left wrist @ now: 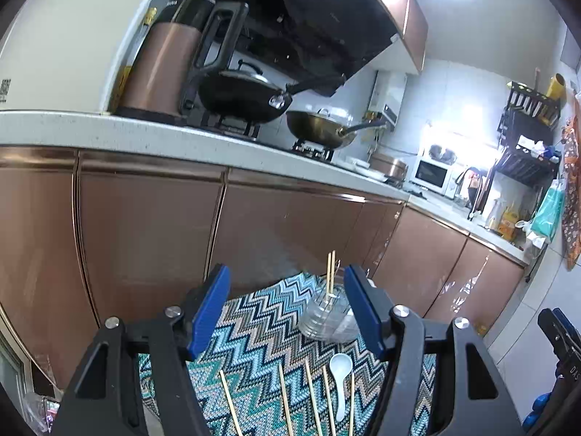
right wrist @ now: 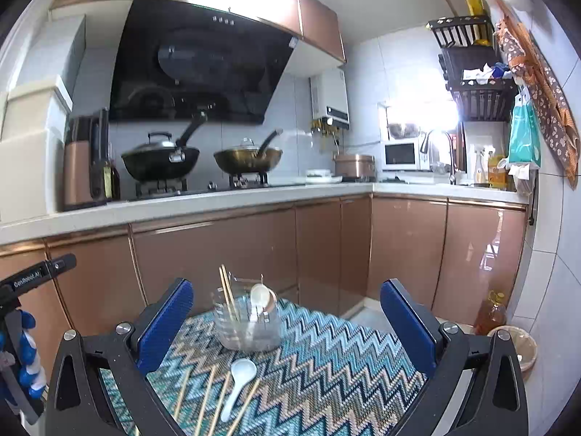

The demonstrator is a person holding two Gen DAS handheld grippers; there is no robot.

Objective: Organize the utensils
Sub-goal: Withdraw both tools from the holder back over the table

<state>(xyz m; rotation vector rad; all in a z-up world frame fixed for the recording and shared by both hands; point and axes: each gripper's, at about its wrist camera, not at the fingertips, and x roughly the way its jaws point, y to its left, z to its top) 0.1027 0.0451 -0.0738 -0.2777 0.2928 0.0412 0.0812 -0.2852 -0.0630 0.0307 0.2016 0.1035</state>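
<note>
A clear glass jar [right wrist: 248,327] stands on a zigzag-patterned cloth [right wrist: 326,356]. It holds a pair of wooden chopsticks [right wrist: 228,294] and spoons [right wrist: 259,299]. In front of it on the cloth lie a white spoon [right wrist: 238,378] and several loose chopsticks [right wrist: 205,396]. In the left wrist view the jar [left wrist: 326,314], the white spoon [left wrist: 340,381] and the loose chopsticks [left wrist: 312,399] show as well. My left gripper [left wrist: 287,312] is open and empty above the cloth. My right gripper [right wrist: 287,321] is open and empty, with the jar in line between its fingers.
Copper-coloured kitchen cabinets [right wrist: 218,254] stand behind the cloth under a white counter [right wrist: 181,207] with two woks [right wrist: 159,160] on the hob. A bottle of oil [right wrist: 490,312] and a bin [right wrist: 523,348] stand on the floor at the right.
</note>
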